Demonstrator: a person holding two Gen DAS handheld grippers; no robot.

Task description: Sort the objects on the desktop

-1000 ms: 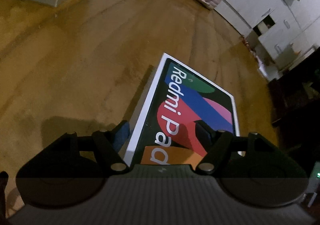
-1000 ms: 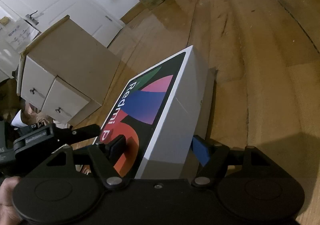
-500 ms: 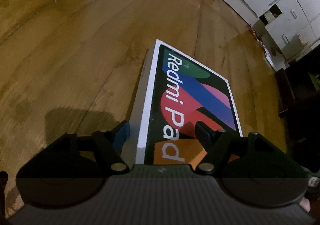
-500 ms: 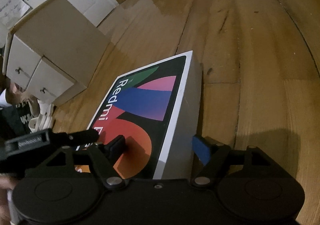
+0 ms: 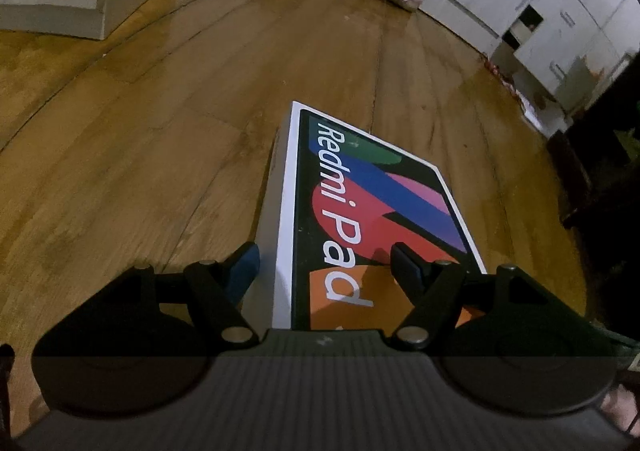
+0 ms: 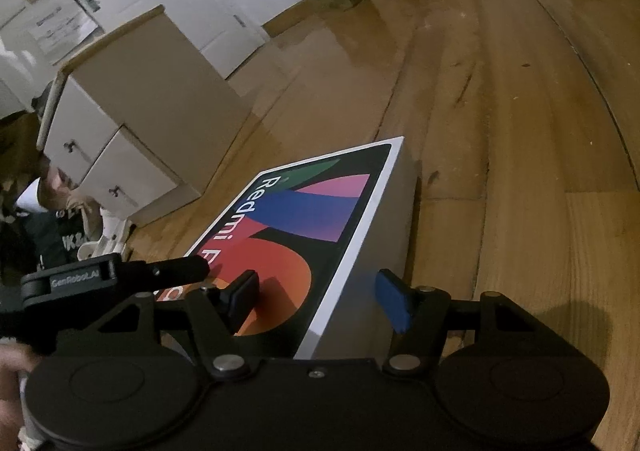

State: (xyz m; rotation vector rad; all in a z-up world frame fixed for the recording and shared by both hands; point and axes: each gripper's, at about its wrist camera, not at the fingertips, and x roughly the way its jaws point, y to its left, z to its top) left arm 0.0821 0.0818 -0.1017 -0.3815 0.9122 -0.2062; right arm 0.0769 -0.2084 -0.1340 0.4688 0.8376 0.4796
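Over the last second your two grippers and the Redmi Pad box (image 5: pixel 376 219) have shifted together across the wooden floor (image 5: pixel 140 171), and the box now sits more level in both views. You hold it between both tools, above the floor; whether its far end touches the boards cannot be told. Your left gripper (image 5: pixel 324 271) straddles the box's near left edge, one finger outside the white side wall, the other over the printed lid. Its jaws stand wide, and a real squeeze cannot be confirmed. Your right gripper (image 6: pixel 316 301) straddles the near right edge the same way, jaws also wide apart, grip unclear. The white drawer cabinet (image 6: pixel 132 123) stands to the left. This looks like a carry under way, with the box's destination not yet in view.
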